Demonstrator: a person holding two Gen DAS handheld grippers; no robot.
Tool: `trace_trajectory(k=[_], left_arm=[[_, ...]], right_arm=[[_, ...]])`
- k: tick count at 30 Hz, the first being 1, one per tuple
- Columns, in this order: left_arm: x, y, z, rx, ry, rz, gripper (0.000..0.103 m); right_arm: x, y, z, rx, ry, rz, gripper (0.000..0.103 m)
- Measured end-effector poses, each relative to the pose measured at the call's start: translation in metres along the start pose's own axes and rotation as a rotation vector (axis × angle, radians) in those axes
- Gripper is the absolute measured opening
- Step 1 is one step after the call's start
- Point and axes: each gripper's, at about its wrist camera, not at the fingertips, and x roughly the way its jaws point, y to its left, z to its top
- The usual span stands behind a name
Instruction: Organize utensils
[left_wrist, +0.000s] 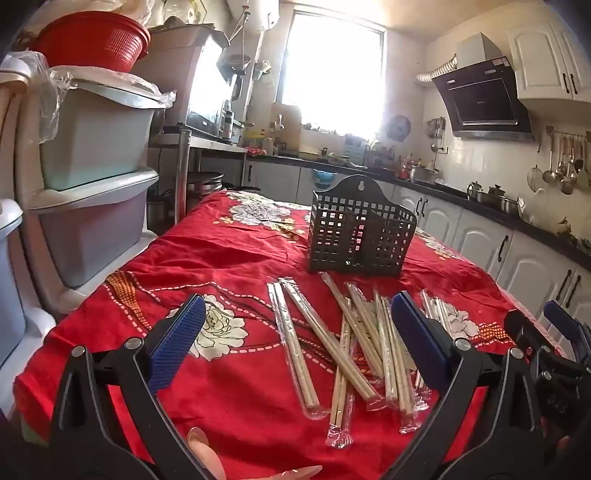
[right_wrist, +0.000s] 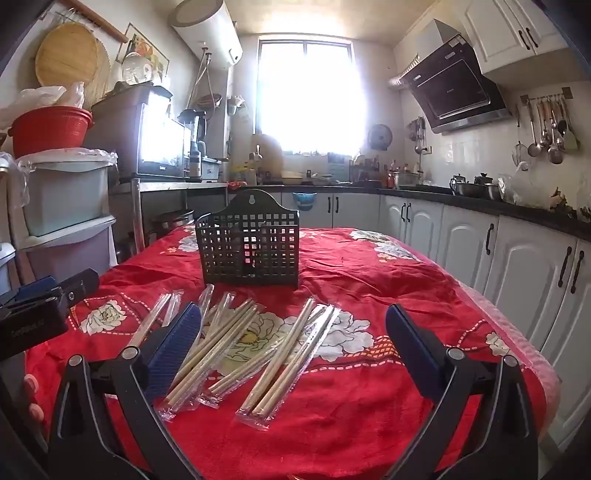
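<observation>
Jaws spread wide on both sides, nothing between the blue pads. Left gripper (left_wrist: 297, 314) hovering over the near part of the tabletop (left_wrist: 229, 254), tilted slightly downward, with the wrapped chopsticks (left_wrist: 354, 332) scattered just beyond and partly between its fingers. Right gripper (right_wrist: 293, 321) likewise hovering at the near edge, tilted slightly downward, the chopsticks (right_wrist: 236, 343) lying loose in front of it and touching neither pad.

Chopsticks in clear plastic sleeves, pale wood, mostly pointing near-to-far, several crossed over one another in a loose heap at the middle; one pair apart at the left of the heap in the left wrist view, a few more off to the far right of it. None picked up, none in the holder.

Farther back, at the middle of the tabletop: black lattice utensil holder (left_wrist: 360, 236), standing upright, hanging tab at the top of its back, well clear of the chopsticks (right_wrist: 249, 247). Inner divider visible through the grid; no contents visible inside.

Underneath everything: red floral cloth (right_wrist: 369, 288), rumpled.

Off to the left: stacked plastic bins (left_wrist: 96, 147) with a red basket (left_wrist: 96, 40) on top. Along the far and right walls: white cabinets (right_wrist: 461, 240) under a dark counter, bright window (right_wrist: 306, 96), range hood (right_wrist: 454, 85), ladles hanging on a rail (right_wrist: 546, 125).
</observation>
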Motion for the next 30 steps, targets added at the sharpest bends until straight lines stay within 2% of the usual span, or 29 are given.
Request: trace_trajectory(k=[30], left_arm=[[0.0036, -0.0006, 0.0000, 0.002, 0.002, -0.010, 0.093]], right_arm=[[-0.0014, 0.0035, 0.0023, -0.002, -0.010, 0.004, 0.097]])
